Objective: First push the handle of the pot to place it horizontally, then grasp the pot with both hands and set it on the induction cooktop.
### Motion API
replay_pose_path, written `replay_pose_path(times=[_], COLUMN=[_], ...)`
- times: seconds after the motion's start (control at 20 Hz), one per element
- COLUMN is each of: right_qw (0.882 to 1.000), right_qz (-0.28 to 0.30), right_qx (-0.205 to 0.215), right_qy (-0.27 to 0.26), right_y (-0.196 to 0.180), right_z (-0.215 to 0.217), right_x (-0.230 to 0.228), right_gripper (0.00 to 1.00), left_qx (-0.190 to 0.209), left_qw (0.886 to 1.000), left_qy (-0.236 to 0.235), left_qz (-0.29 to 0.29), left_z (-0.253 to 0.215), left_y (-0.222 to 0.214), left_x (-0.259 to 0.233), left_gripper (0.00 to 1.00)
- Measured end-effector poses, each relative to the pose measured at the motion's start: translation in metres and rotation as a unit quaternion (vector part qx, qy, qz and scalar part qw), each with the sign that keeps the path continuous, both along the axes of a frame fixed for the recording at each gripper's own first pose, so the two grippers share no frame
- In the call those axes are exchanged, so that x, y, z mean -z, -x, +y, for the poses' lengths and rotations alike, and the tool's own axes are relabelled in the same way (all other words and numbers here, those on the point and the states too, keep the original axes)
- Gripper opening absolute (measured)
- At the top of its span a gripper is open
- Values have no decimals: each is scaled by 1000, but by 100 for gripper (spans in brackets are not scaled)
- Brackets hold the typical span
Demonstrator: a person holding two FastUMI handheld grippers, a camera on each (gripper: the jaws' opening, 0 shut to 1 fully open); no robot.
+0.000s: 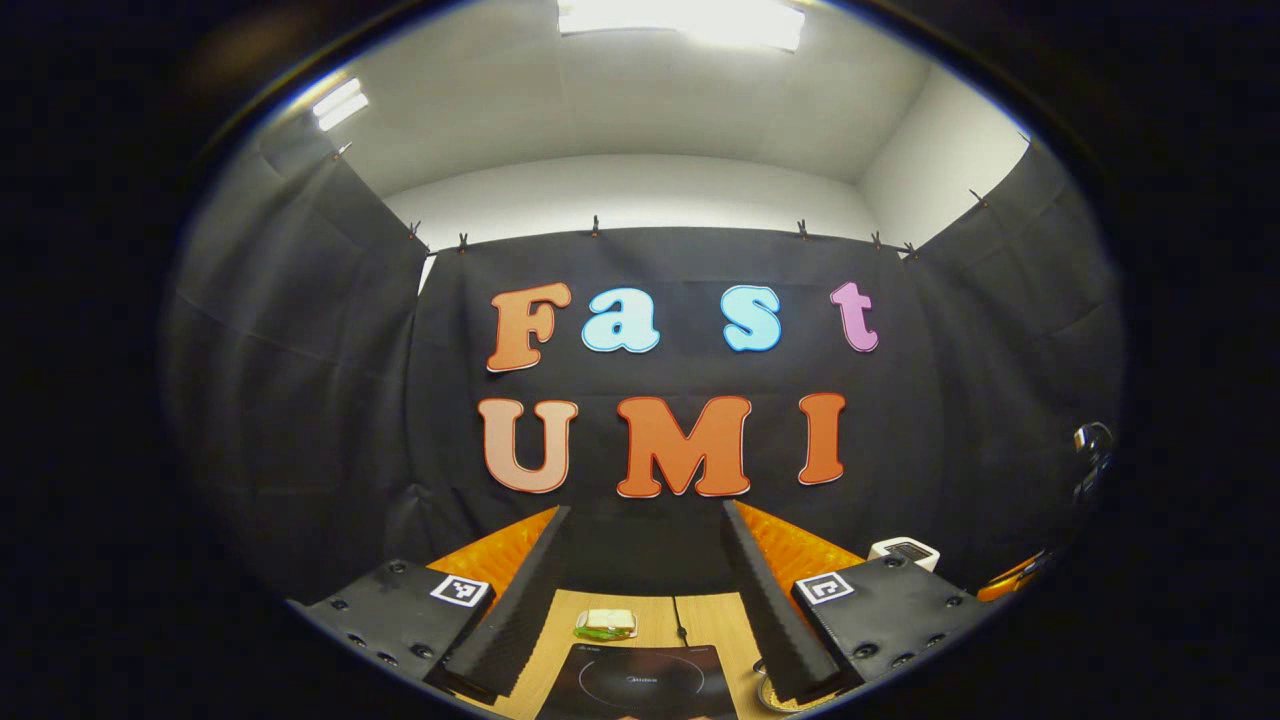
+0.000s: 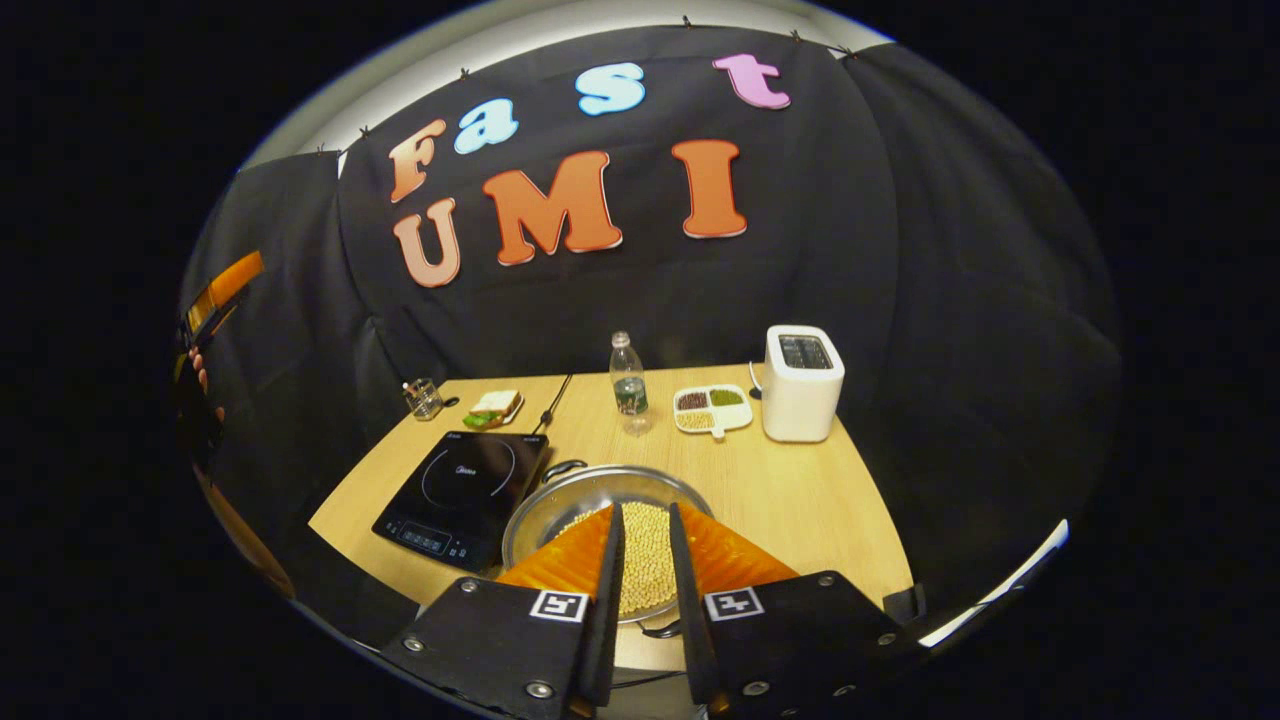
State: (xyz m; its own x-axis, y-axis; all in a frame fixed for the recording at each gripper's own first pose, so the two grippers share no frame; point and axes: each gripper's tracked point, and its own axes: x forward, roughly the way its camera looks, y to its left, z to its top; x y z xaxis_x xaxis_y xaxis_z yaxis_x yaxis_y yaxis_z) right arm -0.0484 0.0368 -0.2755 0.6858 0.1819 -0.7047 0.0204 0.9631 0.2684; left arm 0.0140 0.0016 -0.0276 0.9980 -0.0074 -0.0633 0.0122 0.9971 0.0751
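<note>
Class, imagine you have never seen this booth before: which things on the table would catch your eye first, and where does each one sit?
The metal pot full of pale beans stands out, near the table's front edge, just ahead of the right gripper, whose fingers stand slightly apart above it. Beside it to the left lies the black induction cooktop. At the back right stands a white toaster, with a water bottle near the middle.

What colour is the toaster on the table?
White; the toaster shows best in the right gripper view.

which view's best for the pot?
Right gripper view: the pot shows nearly whole, beside the cooktop, beans inside, partly behind that tool's fingers. Left gripper view catches just a sliver of its rim.
</note>
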Motion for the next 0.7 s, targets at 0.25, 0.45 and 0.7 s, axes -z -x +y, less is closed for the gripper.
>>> replay_pose_path(times=[0.25,0.45,0.7], right_qw=[997,989,977], right_qz=[66,131,202], right_qx=[-22,-7,-28], right_qy=[-21,-63,-63], right_y=[28,42,70], right_z=[26,34,52], right_x=[43,65,107], right_gripper=[8,4,0], left_qx=[0,-18,-28], left_qw=[1000,1000,1000], left_qy=[-10,-14,-8], left_qz=[-9,-7,7], left_z=[-9,3,12], left_y=[4,1,-4], left_x=[3,9,22], left_gripper=[97,97,97])
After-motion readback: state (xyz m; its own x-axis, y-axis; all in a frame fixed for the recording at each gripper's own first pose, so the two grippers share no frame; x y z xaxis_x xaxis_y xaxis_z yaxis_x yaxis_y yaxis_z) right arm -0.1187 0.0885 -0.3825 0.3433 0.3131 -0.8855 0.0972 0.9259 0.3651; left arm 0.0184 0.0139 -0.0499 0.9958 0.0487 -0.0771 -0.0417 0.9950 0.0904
